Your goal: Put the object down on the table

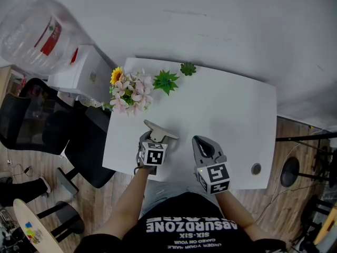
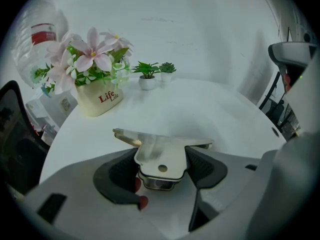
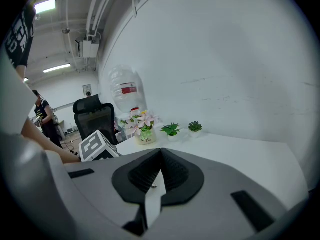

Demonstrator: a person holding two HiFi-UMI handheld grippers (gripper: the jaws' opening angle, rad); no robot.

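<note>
Left gripper view: left gripper [image 2: 162, 168] has its fingers pinching a flat metal piece [image 2: 161, 151], gripped on its narrow stem by the dark pads on either side. The wide crossbar sticks out ahead of the fingertips and runs crosswise to them, left end toward the flower pot [image 2: 100, 100]. It could be an opener or a bracket; hard to say from here. Head view: the metal piece [image 1: 160, 133] sits at the left gripper [image 1: 151, 141] over the near-left part of the desk [image 1: 231, 115]. It looks just above the top, but whether it touches cannot be told, since its underside is hidden in both views. Putting it down looks like a short lowering followed by spreading the fingers. Right gripper view: right gripper [image 3: 160, 173] has its fingers pressed together on nothing. In the head view the right gripper [image 1: 201, 143] is just beside the left one, over the near edge, and not needed for this. Far edge of the desk is cut off in the gripper views.
</note>
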